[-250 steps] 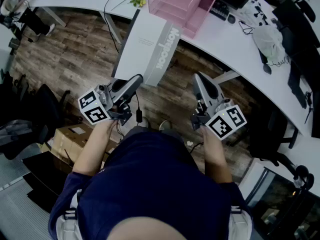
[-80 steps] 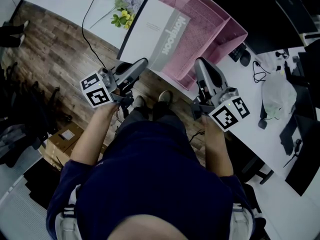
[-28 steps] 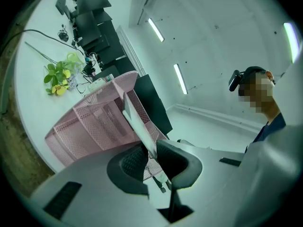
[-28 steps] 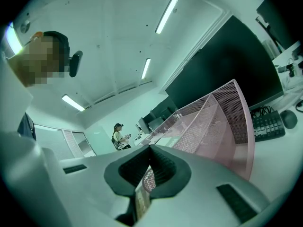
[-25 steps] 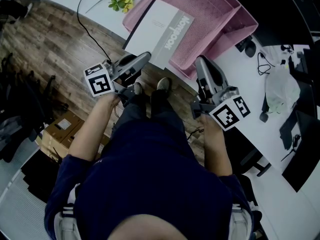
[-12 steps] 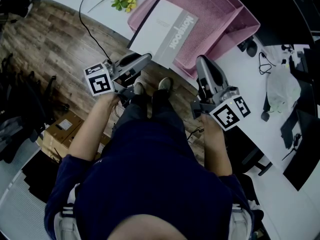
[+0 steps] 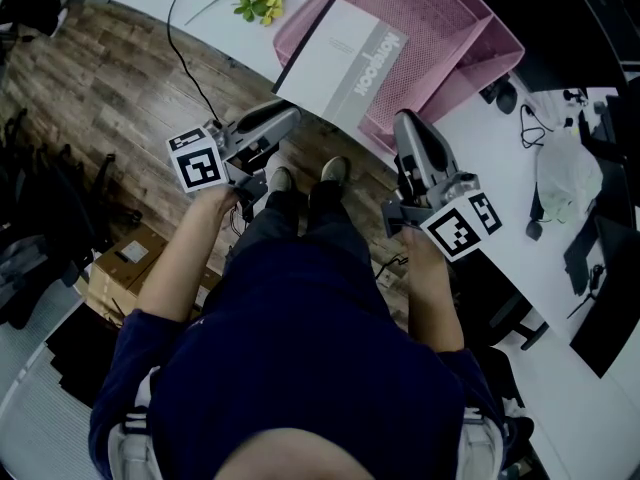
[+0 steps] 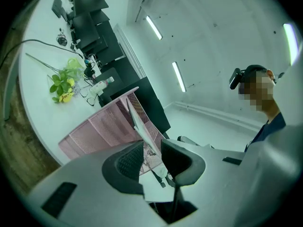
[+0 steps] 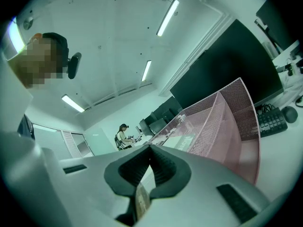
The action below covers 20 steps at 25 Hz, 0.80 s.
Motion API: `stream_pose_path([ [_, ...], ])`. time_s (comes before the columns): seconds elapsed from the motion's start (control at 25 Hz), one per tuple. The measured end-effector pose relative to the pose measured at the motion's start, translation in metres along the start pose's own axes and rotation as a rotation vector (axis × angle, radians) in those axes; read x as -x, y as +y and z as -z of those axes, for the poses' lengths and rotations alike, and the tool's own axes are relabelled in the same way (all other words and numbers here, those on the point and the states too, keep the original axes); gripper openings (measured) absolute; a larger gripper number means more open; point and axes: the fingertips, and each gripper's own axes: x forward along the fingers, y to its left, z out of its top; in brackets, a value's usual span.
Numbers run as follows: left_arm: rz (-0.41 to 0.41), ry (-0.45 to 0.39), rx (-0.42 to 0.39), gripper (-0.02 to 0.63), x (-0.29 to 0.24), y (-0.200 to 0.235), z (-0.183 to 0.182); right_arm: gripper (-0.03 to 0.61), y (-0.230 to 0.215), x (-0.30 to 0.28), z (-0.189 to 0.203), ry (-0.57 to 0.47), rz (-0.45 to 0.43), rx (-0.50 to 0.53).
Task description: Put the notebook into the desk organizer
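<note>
Head view: pink mesh desk organizer (image 7: 450, 28) cut off at top edge; grip point at notebook (image 7: 345, 58) lower edge hard to make out. Left gripper view: notebook edge-on, cover unreadable. Left gripper (image 8: 152, 155) clamped on it. Right gripper (image 9: 149, 150) jaws closed together, nothing gripped. Notebook tilted over organizer's near compartment. Versus half second ago: notebook farther over organizer.

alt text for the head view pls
Seen from above, a person's left gripper holds a white and grey notebook by its near edge, partly over a pink mesh desk organizer on a white desk. The right gripper hovers beside the notebook.
</note>
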Motion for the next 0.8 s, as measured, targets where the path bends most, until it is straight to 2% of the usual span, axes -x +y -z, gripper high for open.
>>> stream_pose_path([
  [0.44, 0.004, -0.004, -0.034, 0.120, 0.025, -0.006, -0.010, 0.006, 0.026, -0.006, 0.004, -0.018, -0.001, 0.024],
  [0.8, 0.010, -0.022, -0.131, 0.100, 0.035, -0.025, -0.030, 0.005, 0.043, -0.008, 0.000, -0.039, -0.002, 0.046],
])
